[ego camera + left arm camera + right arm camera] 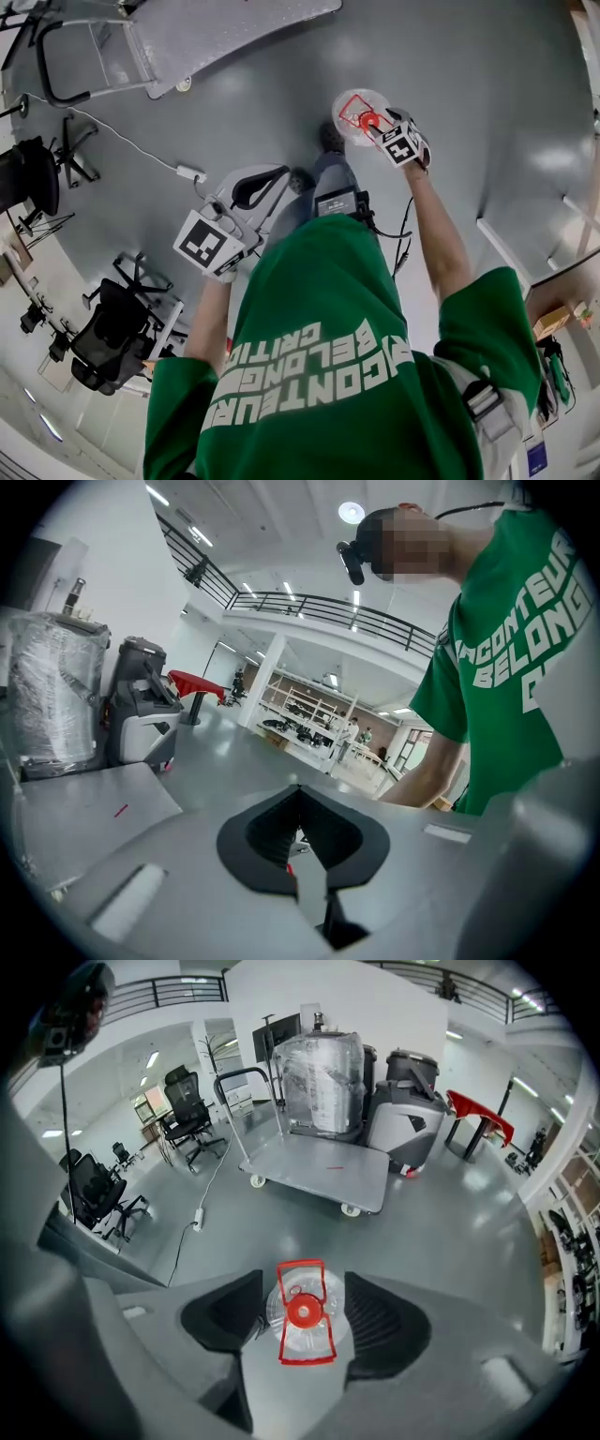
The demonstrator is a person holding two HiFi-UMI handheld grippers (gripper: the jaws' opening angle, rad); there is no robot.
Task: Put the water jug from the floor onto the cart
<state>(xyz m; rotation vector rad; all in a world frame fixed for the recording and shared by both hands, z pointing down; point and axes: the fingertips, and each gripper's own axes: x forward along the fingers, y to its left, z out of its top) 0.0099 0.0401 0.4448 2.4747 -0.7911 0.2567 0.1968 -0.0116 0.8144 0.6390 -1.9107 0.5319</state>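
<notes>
Red-capped water jug [301,1327] stands on the floor, framed between the parted jaws of the right gripper [305,1309], not yet clamped. Left gripper [300,803] jaws are together and empty. This looks like the approach; the next move calls for lowering onto the handle and closing. The cart [319,1171] waits beyond the jaws.

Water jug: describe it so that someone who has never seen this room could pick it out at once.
Start at the flat grey wheeled cart, then come forward across the grey floor. The water jug stands alone there, seen from above between the open jaws of the right gripper. Its clear body, red cap and red handle set it apart.
</notes>
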